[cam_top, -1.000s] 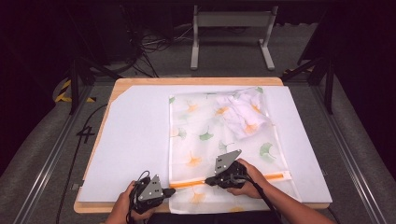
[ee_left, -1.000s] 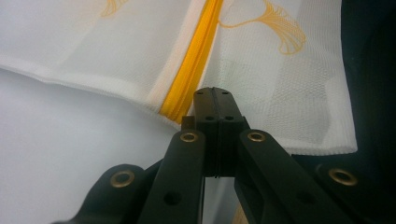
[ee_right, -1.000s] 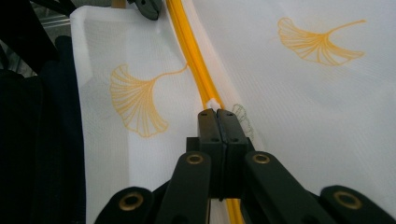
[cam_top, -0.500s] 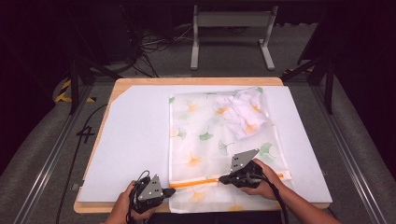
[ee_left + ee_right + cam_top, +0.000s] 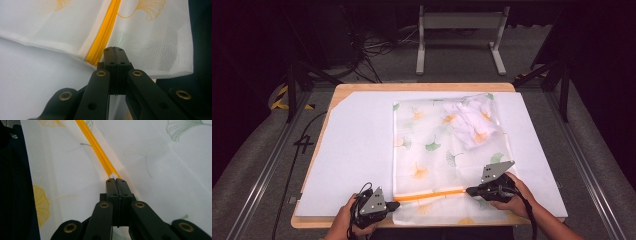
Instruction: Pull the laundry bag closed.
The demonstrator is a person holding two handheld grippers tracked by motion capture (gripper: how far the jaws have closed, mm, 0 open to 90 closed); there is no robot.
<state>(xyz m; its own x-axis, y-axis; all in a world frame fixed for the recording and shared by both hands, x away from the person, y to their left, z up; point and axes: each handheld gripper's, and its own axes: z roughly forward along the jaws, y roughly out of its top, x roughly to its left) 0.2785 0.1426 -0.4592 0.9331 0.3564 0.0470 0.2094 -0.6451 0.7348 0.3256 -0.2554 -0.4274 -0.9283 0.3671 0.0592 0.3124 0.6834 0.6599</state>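
High view: mesh laundry bag (image 5: pixel 447 150) lies flat on the white sheet (image 5: pixel 357 150), orange zipper (image 5: pixel 432 194) along its near edge. Your left gripper (image 5: pixel 396 204) clamps the bag's left corner; right gripper (image 5: pixel 469 190), jaws closed at the zipper pull, has slid rightward since earlier. Next, keep pulling right.

Closed tongs (image 5: pixel 114 50) at orange zipper (image 5: pixel 103 32)
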